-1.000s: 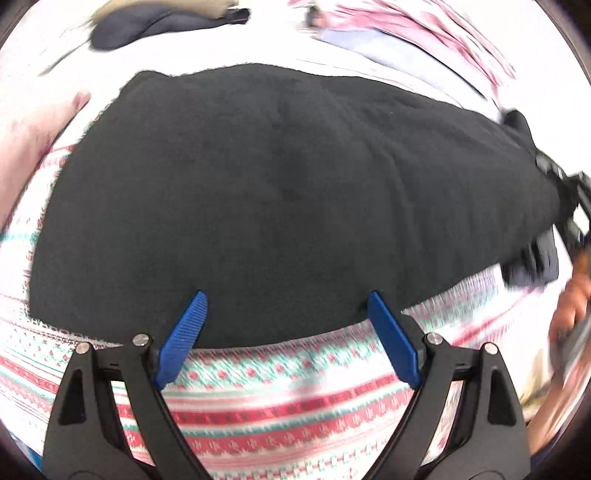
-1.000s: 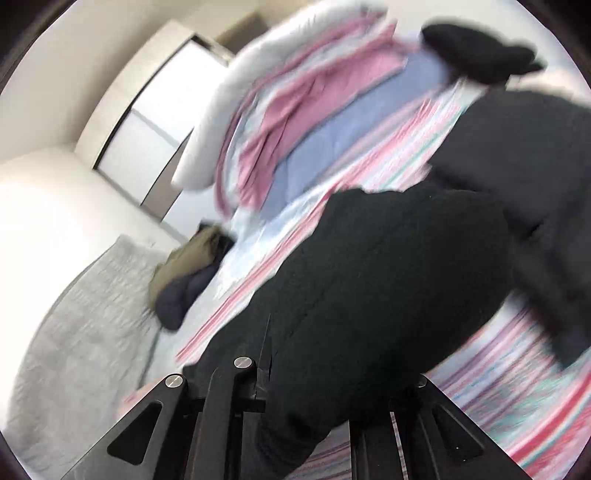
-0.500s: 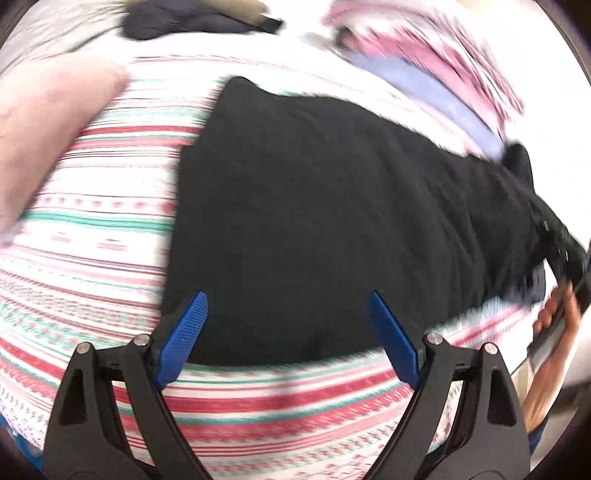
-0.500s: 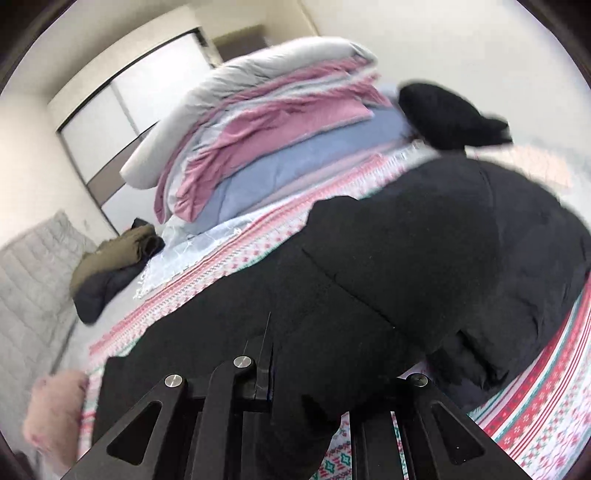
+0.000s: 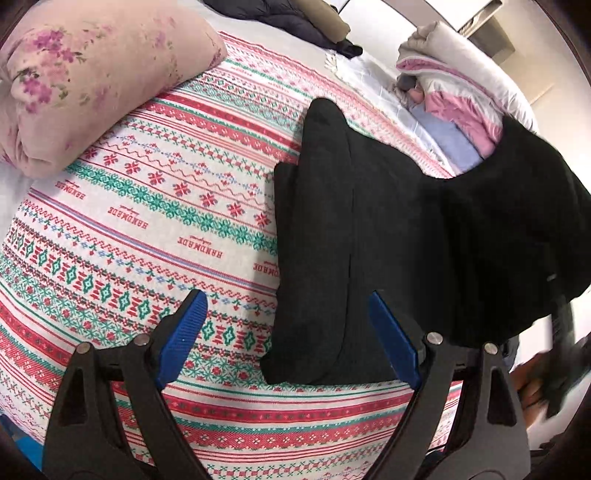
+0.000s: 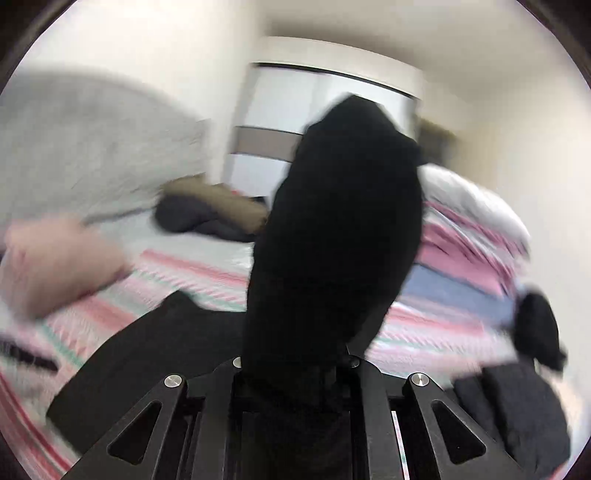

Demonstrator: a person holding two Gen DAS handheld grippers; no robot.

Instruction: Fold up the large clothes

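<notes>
A large black garment (image 5: 369,229) lies partly folded on the patterned bedspread (image 5: 147,229). Its right part is lifted off the bed. My left gripper (image 5: 288,336) is open and empty, its blue pads just above the garment's near edge. My right gripper (image 6: 295,365) is shut on a fold of the black garment (image 6: 332,251), which stands up in front of the camera and hides the fingertips. The rest of the garment (image 6: 155,362) lies below on the bed.
A pink floral pillow (image 5: 85,77) lies at the far left. A stack of folded quilts (image 5: 465,99) sits at the back right. A dark and tan jacket (image 5: 303,18) lies at the far edge. Another dark item (image 6: 535,332) lies to the right.
The right gripper has lifted its end of the garment and carried it over towards the left, doubling the garment. The left gripper has swung left, so more bedspread and the pillow show.
</notes>
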